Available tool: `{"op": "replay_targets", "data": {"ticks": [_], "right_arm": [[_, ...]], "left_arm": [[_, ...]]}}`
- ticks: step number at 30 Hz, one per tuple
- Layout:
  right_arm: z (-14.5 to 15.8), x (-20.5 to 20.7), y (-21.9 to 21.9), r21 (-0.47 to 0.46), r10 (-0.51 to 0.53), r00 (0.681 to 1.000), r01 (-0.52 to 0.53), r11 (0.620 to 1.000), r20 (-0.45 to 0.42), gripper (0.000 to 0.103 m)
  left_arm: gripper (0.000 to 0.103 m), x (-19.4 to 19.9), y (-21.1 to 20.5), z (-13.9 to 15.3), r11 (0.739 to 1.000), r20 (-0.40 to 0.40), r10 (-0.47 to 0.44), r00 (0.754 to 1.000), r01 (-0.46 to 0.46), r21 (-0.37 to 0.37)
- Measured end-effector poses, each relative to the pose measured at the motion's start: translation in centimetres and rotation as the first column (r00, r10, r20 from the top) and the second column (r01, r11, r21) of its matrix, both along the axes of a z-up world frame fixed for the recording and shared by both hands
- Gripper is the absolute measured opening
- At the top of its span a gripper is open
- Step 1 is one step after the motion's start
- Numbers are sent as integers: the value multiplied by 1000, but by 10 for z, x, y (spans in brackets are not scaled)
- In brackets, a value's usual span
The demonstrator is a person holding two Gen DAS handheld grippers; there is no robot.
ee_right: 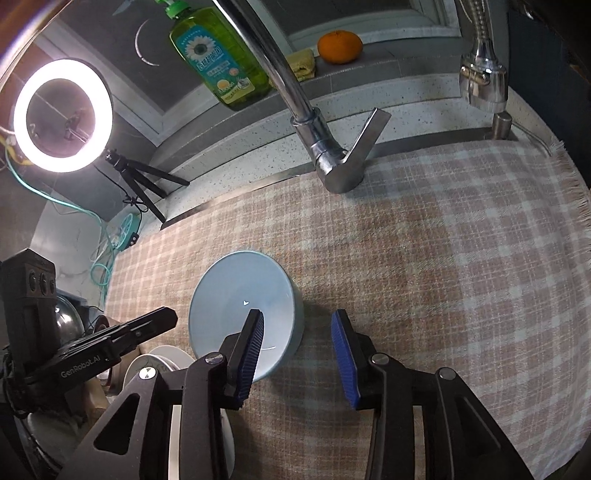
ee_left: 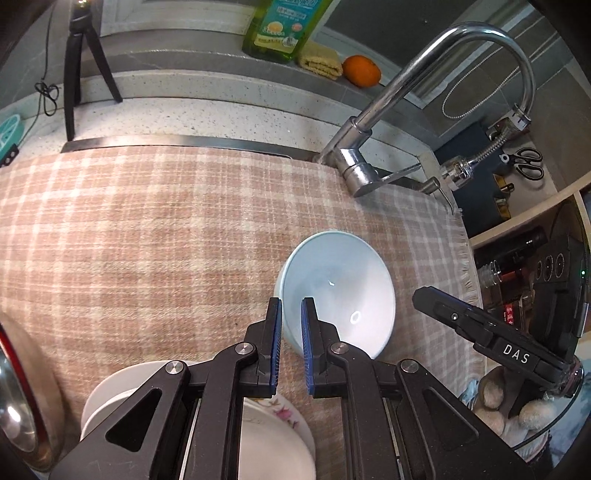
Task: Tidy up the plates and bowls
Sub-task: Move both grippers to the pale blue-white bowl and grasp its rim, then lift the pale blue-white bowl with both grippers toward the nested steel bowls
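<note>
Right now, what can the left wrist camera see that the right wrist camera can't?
Only the left wrist view shows the scissors on the far right and the flowered plate under its fingers, which are shut on the rim of the pale blue bowl.

Only the right wrist view shows the glowing ring light, and the right gripper, open, with nothing between its fingers.

Both show the blue bowl, the checked cloth, the tap, the green soap bottle and the orange.
</note>
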State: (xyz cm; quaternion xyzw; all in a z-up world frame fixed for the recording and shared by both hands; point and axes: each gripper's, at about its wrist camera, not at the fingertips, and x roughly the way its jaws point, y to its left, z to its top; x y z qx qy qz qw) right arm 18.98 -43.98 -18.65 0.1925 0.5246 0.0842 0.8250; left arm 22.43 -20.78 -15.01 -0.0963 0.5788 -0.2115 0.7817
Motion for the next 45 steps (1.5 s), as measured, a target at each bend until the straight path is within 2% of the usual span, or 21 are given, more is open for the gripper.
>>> {"op": "replay_targets", "data": {"ticks": [8,32,45], "right_arm": [[-11,10,-2,65,-8,999,11,998,-43,27],[-28,24,6,64,4,995,3,998,-101,10],[-27,25,5,61,-22,994,29,998,-108,7]], "left_arm": [[9,9,-5,-7,1000,-20,2,1000,-2,5],[8,18,-12,-22,999,-37,-32,999,34,30],[7,18,-10,-21,1000,-40,-23,999,24,18]]}}
